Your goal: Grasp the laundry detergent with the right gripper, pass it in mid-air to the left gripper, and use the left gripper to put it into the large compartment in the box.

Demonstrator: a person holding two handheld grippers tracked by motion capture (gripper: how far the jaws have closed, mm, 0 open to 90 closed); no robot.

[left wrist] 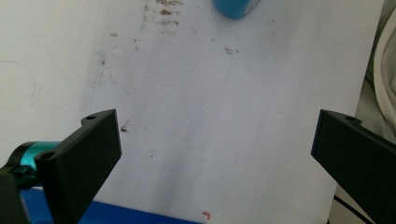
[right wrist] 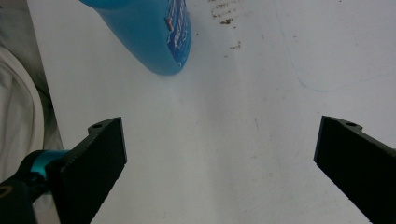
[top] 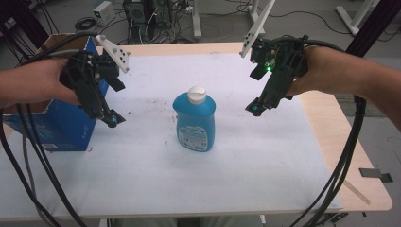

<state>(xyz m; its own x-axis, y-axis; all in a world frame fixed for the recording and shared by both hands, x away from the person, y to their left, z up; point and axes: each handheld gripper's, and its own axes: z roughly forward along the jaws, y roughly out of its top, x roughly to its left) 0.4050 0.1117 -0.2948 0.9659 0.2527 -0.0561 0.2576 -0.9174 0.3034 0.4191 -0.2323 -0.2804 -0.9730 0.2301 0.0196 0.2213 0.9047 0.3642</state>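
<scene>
- Between my two grippers, upright on the white table cover [top: 246,179], stands the blue detergent bottle [top: 195,124] with its white cap [top: 197,94]; everything below is placed relative to that bottle.
- My left gripper [top: 111,118] hangs to the left of the bottle, well apart from it, jaws spread wide and holding nothing. In the left gripper view I see bare cover between the jaws and just the bottle's base [left wrist: 236,8] at the top edge.
- My right gripper [top: 255,109] hangs to the right of the bottle, also well apart, jaws wide and empty. In the right gripper view the bottle's lower body [right wrist: 149,32] sits up and left of the gap, not between the jaws.
- I judge the step in hand to be the approach for a grasp, so I would first turn the right gripper until the bottle sits centred in the gap.
- I would close on the flat, labelled body rather than the cap: the body looks wide, so the jaws should stay fully spread until they straddle it.
- I would come in level, since a nudge high up could tip a tall bottle.
- Left of the bottle sits a blue cardboard box [top: 61,127], just beside my left gripper; I would keep that hand from knocking it.
</scene>
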